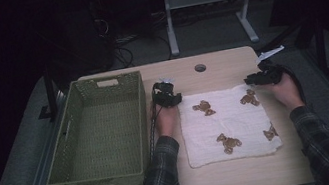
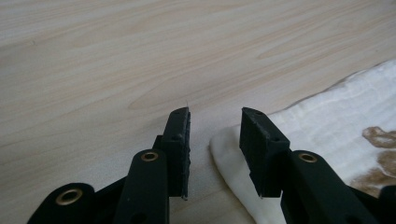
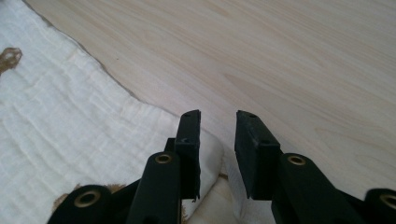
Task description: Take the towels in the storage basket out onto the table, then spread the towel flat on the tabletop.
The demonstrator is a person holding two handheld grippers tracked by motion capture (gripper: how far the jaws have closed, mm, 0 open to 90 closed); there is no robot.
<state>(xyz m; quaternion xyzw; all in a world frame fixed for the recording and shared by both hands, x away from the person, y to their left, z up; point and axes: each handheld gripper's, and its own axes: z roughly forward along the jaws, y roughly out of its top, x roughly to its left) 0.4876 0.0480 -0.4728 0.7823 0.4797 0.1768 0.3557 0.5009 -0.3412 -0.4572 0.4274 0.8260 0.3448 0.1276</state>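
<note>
A white cloth (image 1: 231, 124) printed with brown teddy bears lies spread flat on the pale wooden table (image 1: 247, 176). My left gripper (image 1: 168, 95) rests at the cloth's far left corner. In the left gripper view its jaws (image 2: 215, 119) stand apart, and the cloth corner (image 2: 233, 154) lies on the table under the right jaw, unpinched. My right gripper (image 1: 263, 76) sits at the far right corner. Its jaws (image 3: 218, 120) are also parted, with the cloth's corner (image 3: 212, 154) lying loose below them.
A green woven basket (image 1: 96, 178) stands on the left part of the table and holds nothing. A round cable hole (image 1: 200, 68) sits near the table's far edge. Bare wood runs beyond the cloth, and another table's legs (image 1: 170, 25) stand behind.
</note>
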